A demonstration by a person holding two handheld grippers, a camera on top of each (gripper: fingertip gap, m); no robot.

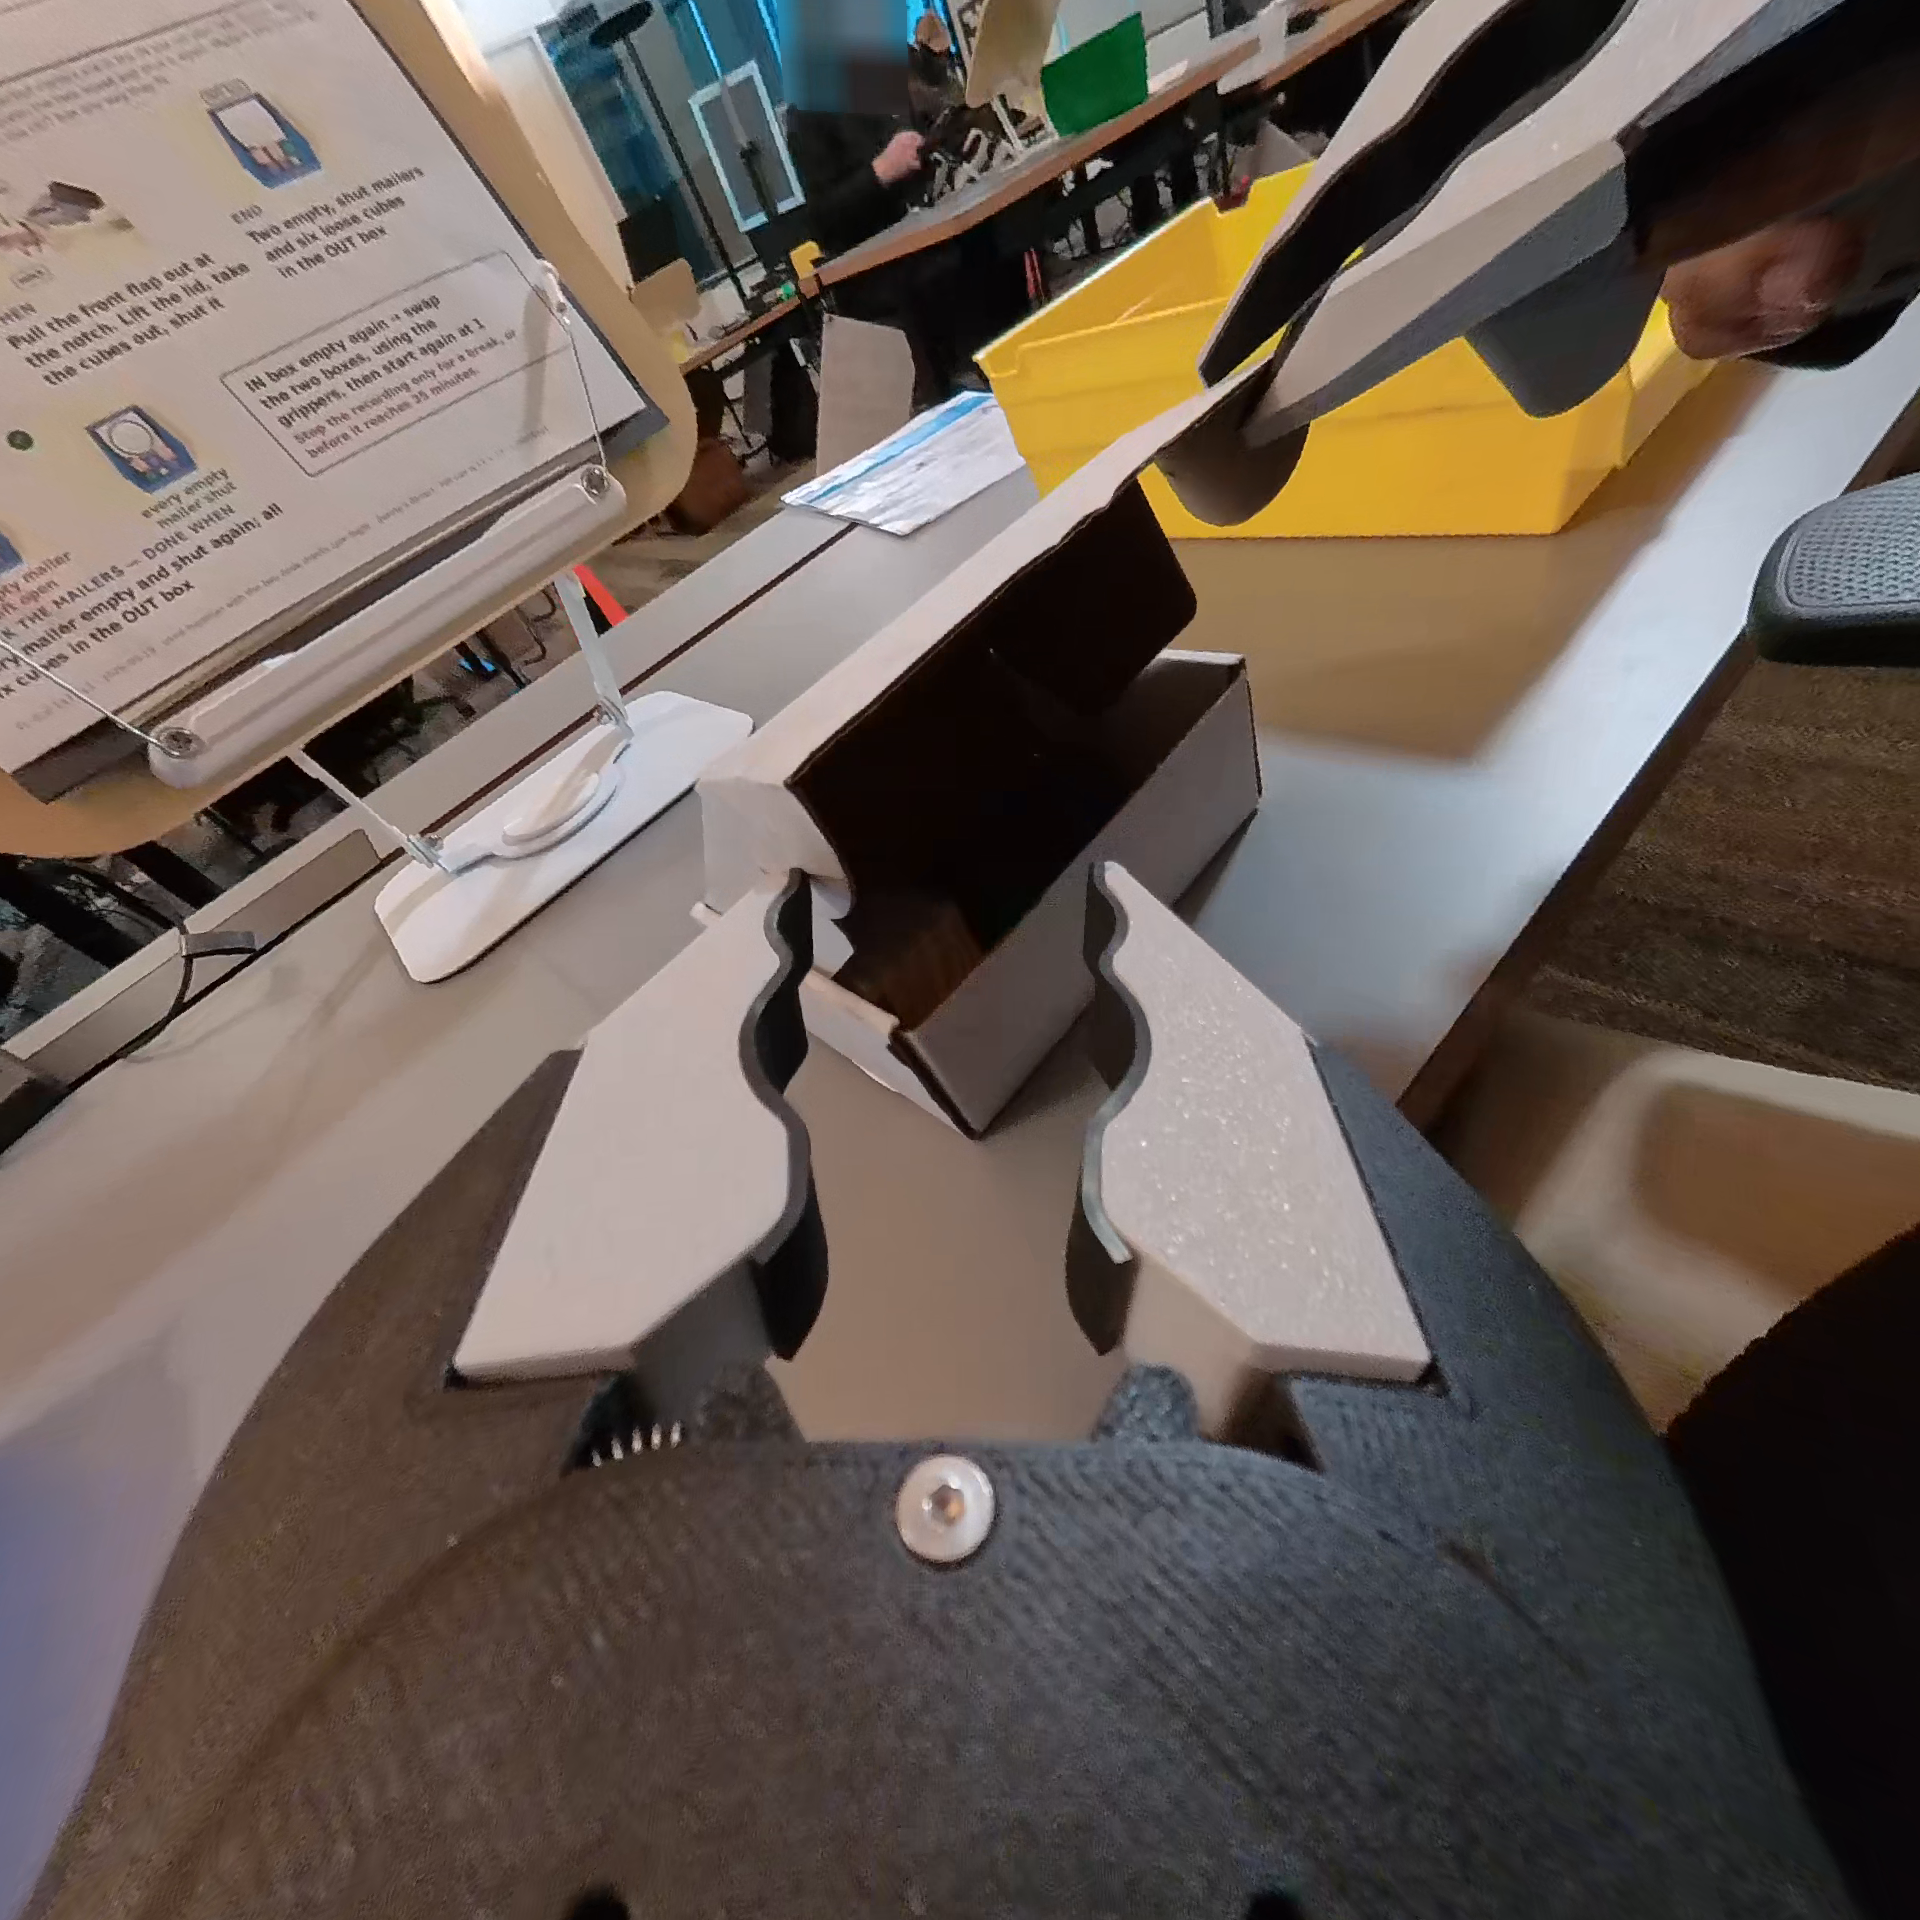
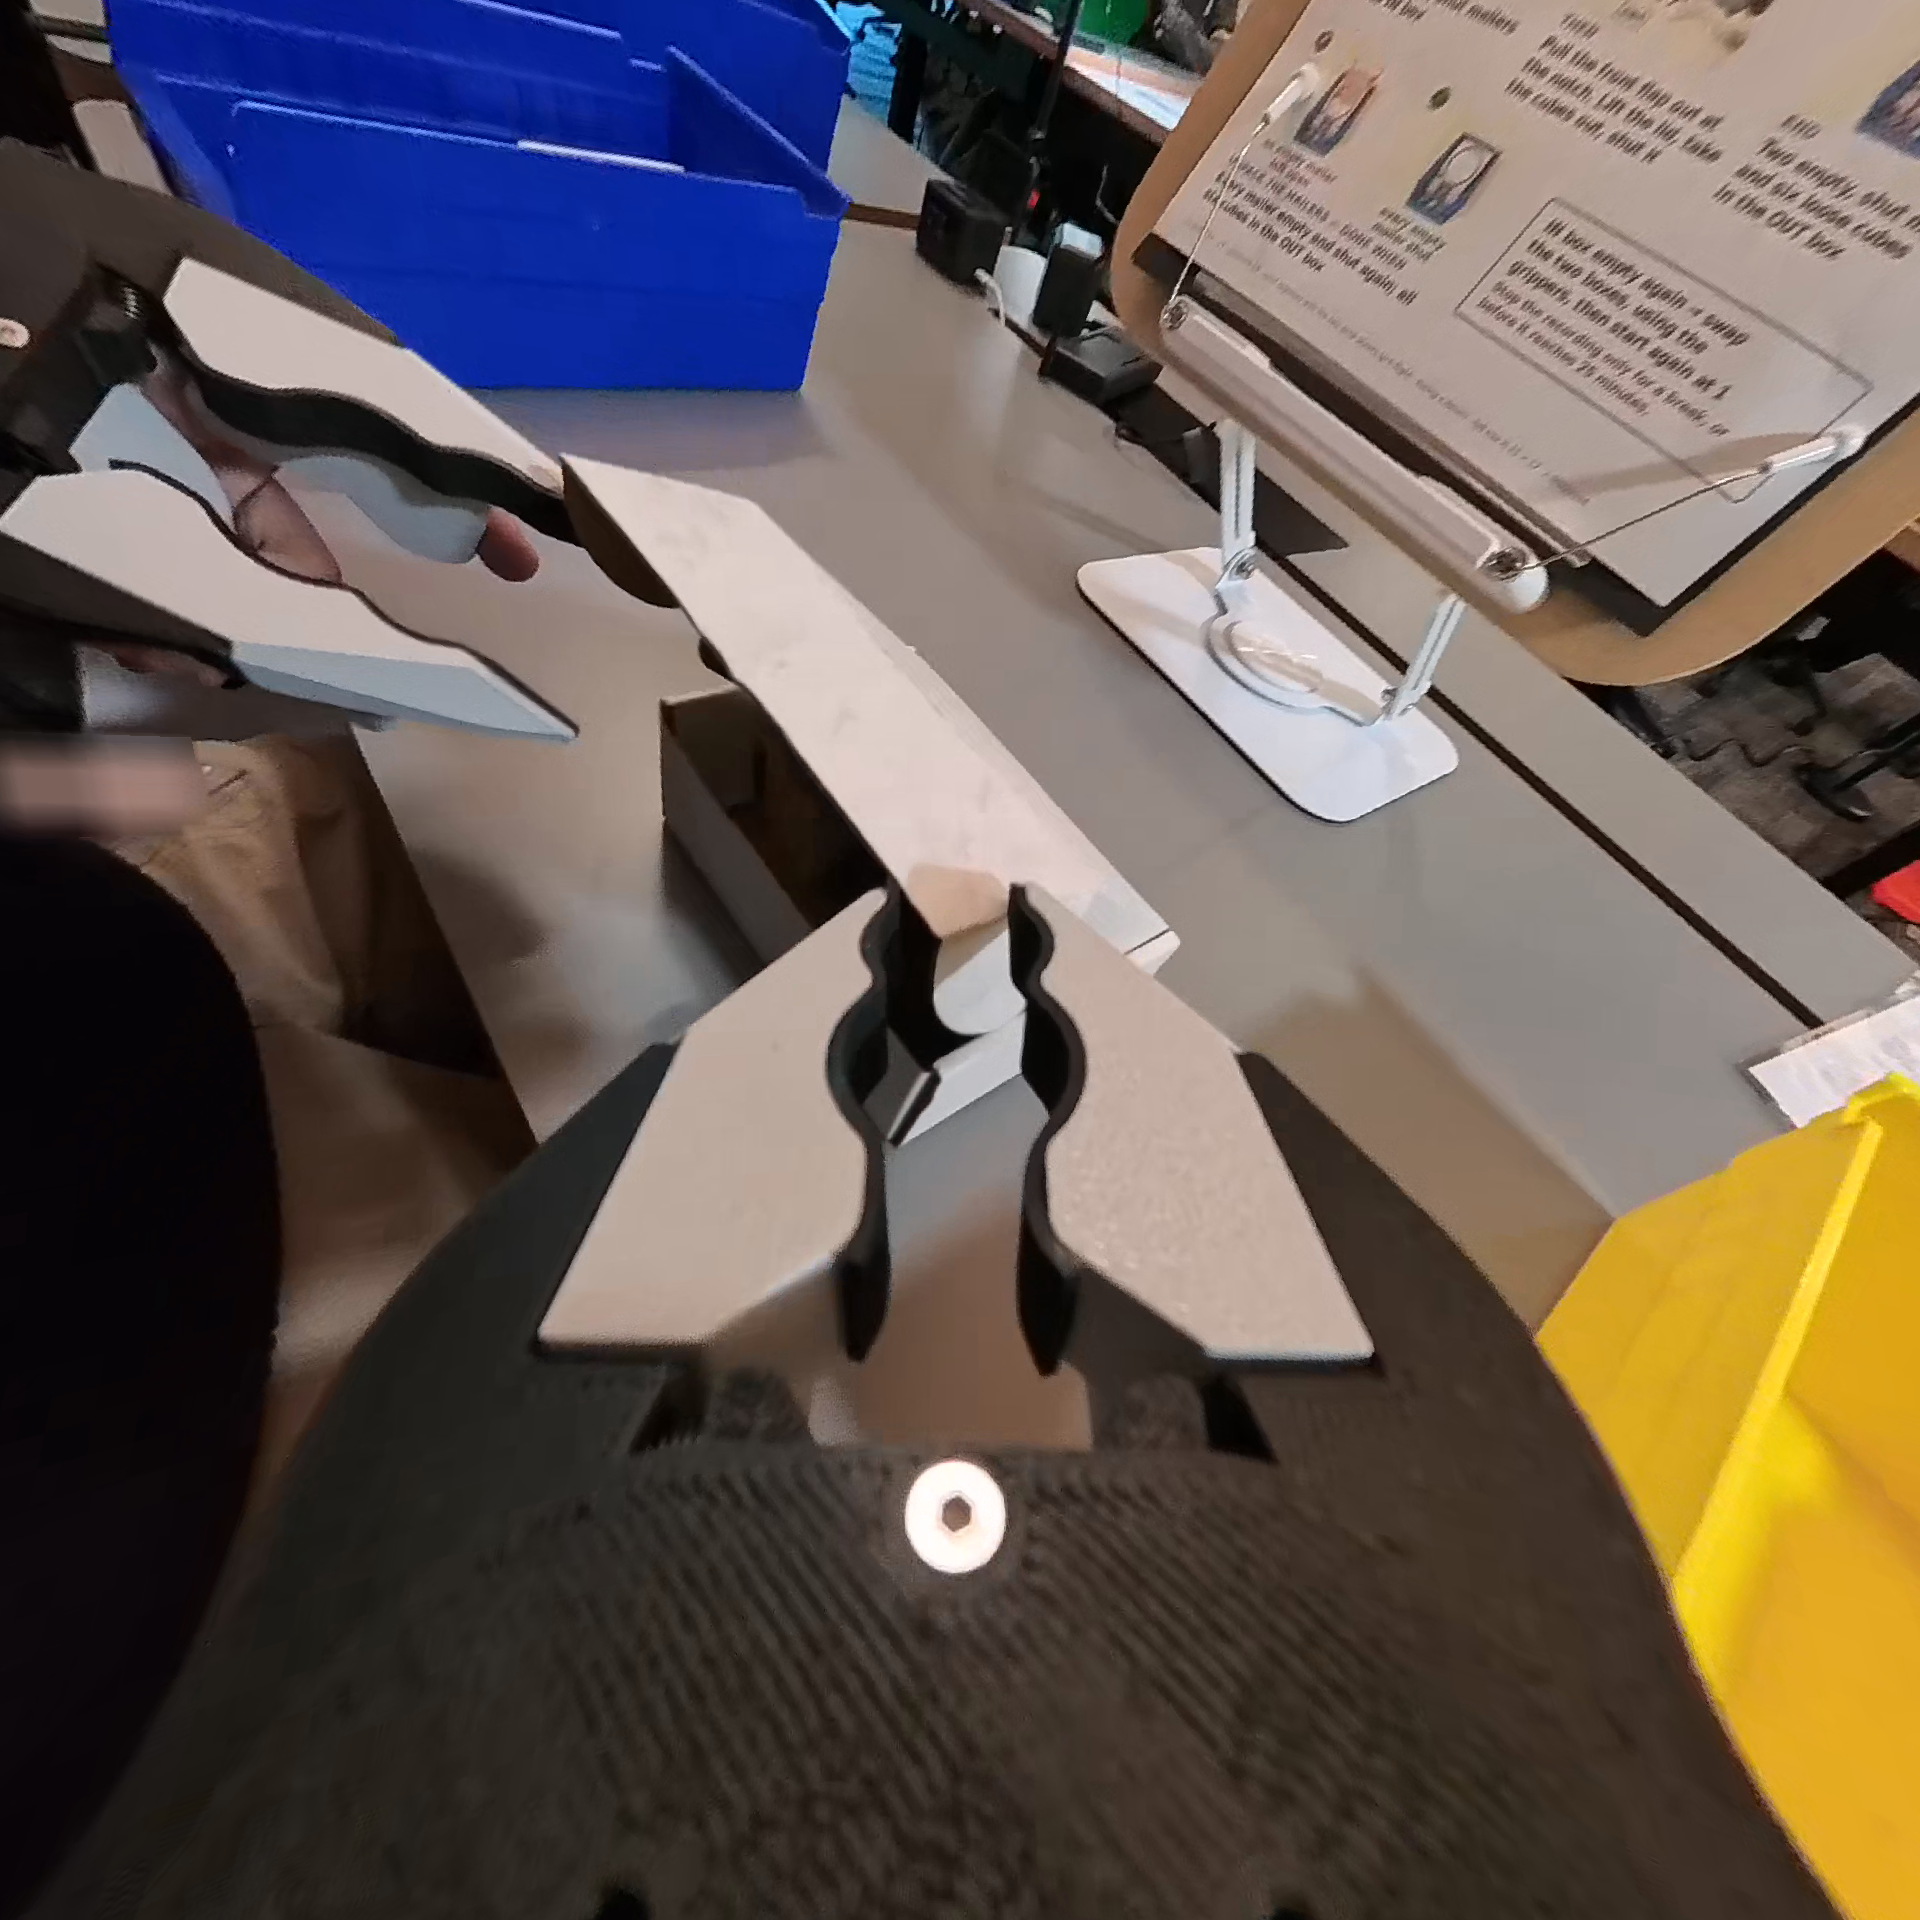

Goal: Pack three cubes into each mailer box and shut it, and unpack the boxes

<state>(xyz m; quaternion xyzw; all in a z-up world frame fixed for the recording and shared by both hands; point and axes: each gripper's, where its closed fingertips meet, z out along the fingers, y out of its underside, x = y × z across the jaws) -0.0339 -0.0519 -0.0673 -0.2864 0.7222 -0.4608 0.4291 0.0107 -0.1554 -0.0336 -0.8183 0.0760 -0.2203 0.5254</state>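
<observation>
Surface point(image 2: 1351, 1039), grey, carries all items. Blue bin point(image 2: 499, 208) sits beyond the left tongs point(image 1: 945, 914); yellow bin point(image 1: 1351, 436) sits beside and behind the right tongs point(image 2: 951, 904). Document stand point(image 1: 561, 821) on a white base sits across the surface from both tongs.

Mailer box point(image 1: 1132, 831), white outside and dark inside, lies between the two tongs on the surface, with its lid point(image 2: 831, 686) raised and tilted.

Right tongs: narrowly parted; in the left wrist view the tips are clamped on the lid's far corner. Left tongs: parted, with the box's near end between the fingertips point(image 1: 727, 956); contact with the box cannot be determined. Contents of the box are too dark to identify.
</observation>
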